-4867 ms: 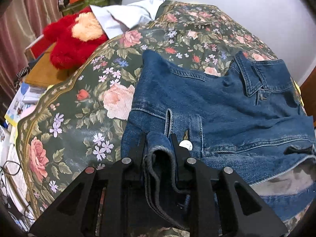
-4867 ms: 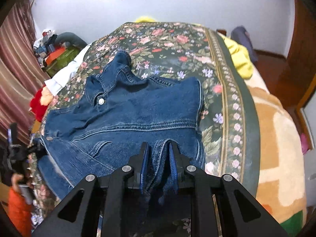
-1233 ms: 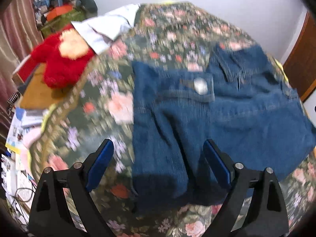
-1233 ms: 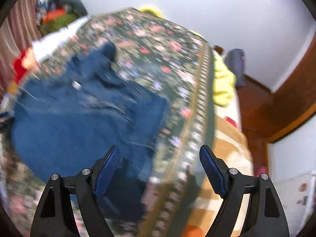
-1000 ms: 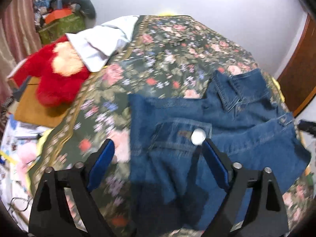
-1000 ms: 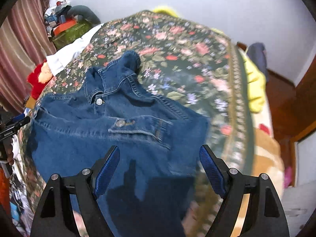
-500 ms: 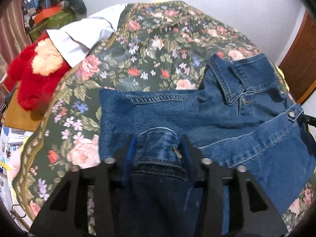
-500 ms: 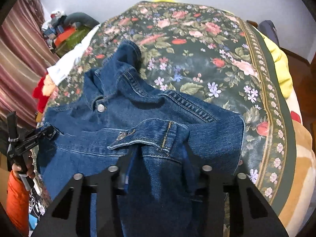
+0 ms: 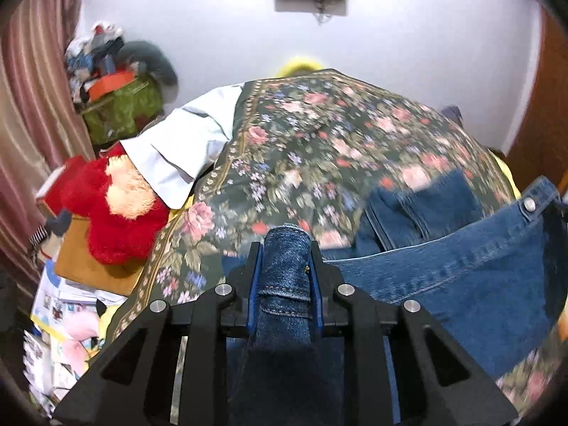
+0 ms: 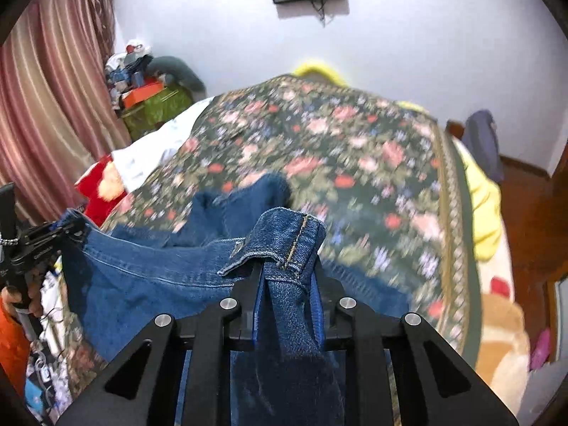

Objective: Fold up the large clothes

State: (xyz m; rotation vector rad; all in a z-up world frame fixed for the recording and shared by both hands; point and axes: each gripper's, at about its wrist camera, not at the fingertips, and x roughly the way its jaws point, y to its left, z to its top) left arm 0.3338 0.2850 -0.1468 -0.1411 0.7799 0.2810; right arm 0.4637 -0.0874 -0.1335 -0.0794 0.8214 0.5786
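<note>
Denim jacket [image 9: 461,284] partly lifted above the floral bedspread [image 9: 319,135], collar end still resting on the bedspread, lower part hanging in the air between the two tools. Left gripper [image 9: 285,248] clamped on a thick folded wad of denim, jaws just closed onto it. Right gripper [image 10: 287,266] likewise pinching a doubled band with orange stitching, jaws just closed there too, cloth pressed between the blue pads. Both holds on the near edge of the jacket, well apart from each other, seen from each wrist view.

Judged as heavy for a garment: dense denim, thick seams, metal snap [image 9: 529,205] near the far corner. Soft enough to drape, yet stiff at seams and bands, so likely to hold a crease but also to resist a sharp fold. Not slippery, not fragile. Good to take by the stitched hem or band, where several layers give the pads something to bite; a single thin layer probably slips out under the weight. Wide holds, one near each side seam, likely to keep the edge straight when carried over toward the collar. Risk: sagging of the middle between the holds, and dragging of the bedspread.

Beside the bedspread on its left edge: a red plush toy [image 9: 117,206] and a pale blue shirt [image 9: 184,142], clear of the jacket.
</note>
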